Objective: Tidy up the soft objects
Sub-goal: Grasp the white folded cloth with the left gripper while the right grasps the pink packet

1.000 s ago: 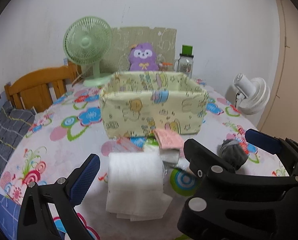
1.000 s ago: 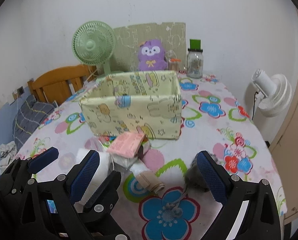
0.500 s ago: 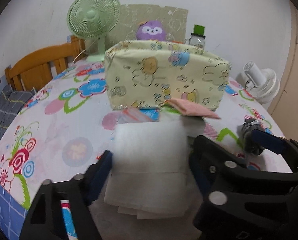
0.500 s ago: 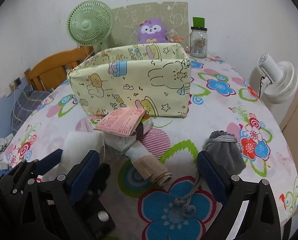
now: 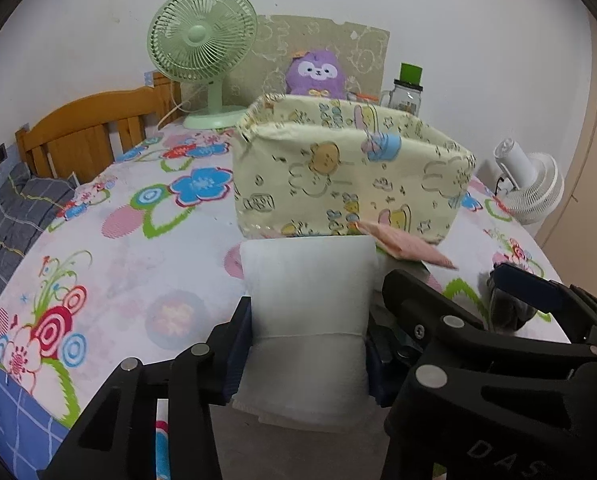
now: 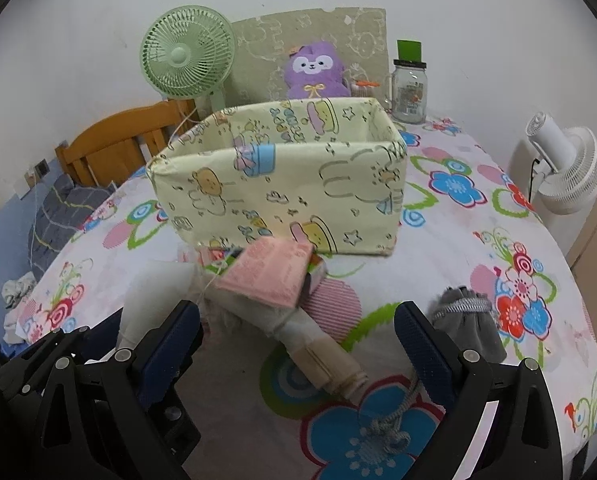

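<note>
1. A folded white cloth [image 5: 308, 320] was clamped between the blue-padded fingers of the left gripper [image 5: 308, 356], at the near edge of the table, and appeared to be lifted off the floral tablecloth [image 5: 138, 248], though the view did not settle this.
2. Just beyond the cloth, a pink cloth [image 6: 268, 276] was seen lying on top of a small pile, with a beige rolled cloth [image 6: 326, 356] extending from under it toward the near right.
3. A grey drawstring pouch [image 6: 468, 328] was found to the right of the pile, its cord [image 6: 394, 420] trailing toward the near edge.
4. The right gripper [image 6: 298, 344] was held above the beige rolled cloth with its fingers spread wide and nothing between them; the beige roll lay between the two pads in the view, untouched.
5. A pale yellow fabric box [image 6: 282, 184] with cartoon prints was standing just behind the pile, open at the top.
6. Further back, against the wall, a green desk fan [image 5: 202, 48] was placed on the left, a purple plush toy [image 6: 316, 70] in the middle and a glass jar [image 6: 409, 92] on the right.
7. A wooden headboard [image 5: 86, 136] was visible at the far left, and a white fan [image 6: 566, 168] beyond the table's right edge.
</note>
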A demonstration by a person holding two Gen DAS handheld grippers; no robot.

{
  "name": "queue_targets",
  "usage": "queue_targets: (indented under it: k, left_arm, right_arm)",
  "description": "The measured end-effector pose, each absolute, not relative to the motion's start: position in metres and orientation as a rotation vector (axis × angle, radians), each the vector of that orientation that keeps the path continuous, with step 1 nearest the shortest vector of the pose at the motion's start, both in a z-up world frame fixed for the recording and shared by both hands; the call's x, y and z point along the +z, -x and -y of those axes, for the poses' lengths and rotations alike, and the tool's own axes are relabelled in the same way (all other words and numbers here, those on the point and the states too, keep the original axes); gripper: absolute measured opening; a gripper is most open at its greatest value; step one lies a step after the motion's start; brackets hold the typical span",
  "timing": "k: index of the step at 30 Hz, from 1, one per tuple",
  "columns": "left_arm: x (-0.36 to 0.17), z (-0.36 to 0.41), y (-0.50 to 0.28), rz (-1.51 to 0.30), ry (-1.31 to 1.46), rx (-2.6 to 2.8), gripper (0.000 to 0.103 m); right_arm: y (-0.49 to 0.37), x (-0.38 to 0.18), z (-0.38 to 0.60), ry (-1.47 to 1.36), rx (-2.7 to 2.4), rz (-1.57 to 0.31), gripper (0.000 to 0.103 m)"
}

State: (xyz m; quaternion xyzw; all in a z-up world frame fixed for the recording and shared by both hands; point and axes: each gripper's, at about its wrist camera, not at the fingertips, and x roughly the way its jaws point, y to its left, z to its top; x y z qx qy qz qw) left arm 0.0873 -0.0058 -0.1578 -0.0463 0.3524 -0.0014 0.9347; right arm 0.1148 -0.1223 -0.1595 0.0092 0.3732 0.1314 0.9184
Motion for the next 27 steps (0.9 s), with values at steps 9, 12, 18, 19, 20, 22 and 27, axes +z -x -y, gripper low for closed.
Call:
queue_targets:
  k: [9,12,18,19,20,22,27]
  left_arm:
    - [-0.145,0.002,-0.095,-0.712,0.084,-0.004,0.046]
    - [-0.14,-0.001,-0.097,-0.704,0.084,0.003,0.046]
    - [-0.143,-0.003,-0.106,-0.727,0.073,0.009,0.046]
    - [-0.146,-0.003,-0.108,-0.735,0.072,0.011,0.046]
    - [-0.147,-0.003,-0.109,-0.742,0.073,0.01,0.046]
    - [-0.151,-0.003,-0.112,-0.752,0.076,0.009,0.046]
    - [-0.156,0.002,-0.117,-0.774,0.07,-0.004,0.046]
  right_arm:
    - [-0.129,-0.148,0.115,-0.037,0.278,-0.767,0.094]
    - [-0.135,-0.147,0.114,-0.041,0.28,-0.768,0.089]
    - [-0.145,-0.152,0.109,-0.046,0.287,-0.797,0.08]
    - [-0.146,-0.154,0.109,-0.049,0.287,-0.805,0.077]
    - [-0.147,-0.156,0.11,-0.052,0.287,-0.811,0.074]
    - [-0.15,-0.16,0.111,-0.06,0.281,-0.825,0.071]
    - [-0.156,-0.17,0.111,-0.065,0.281,-0.86,0.056]
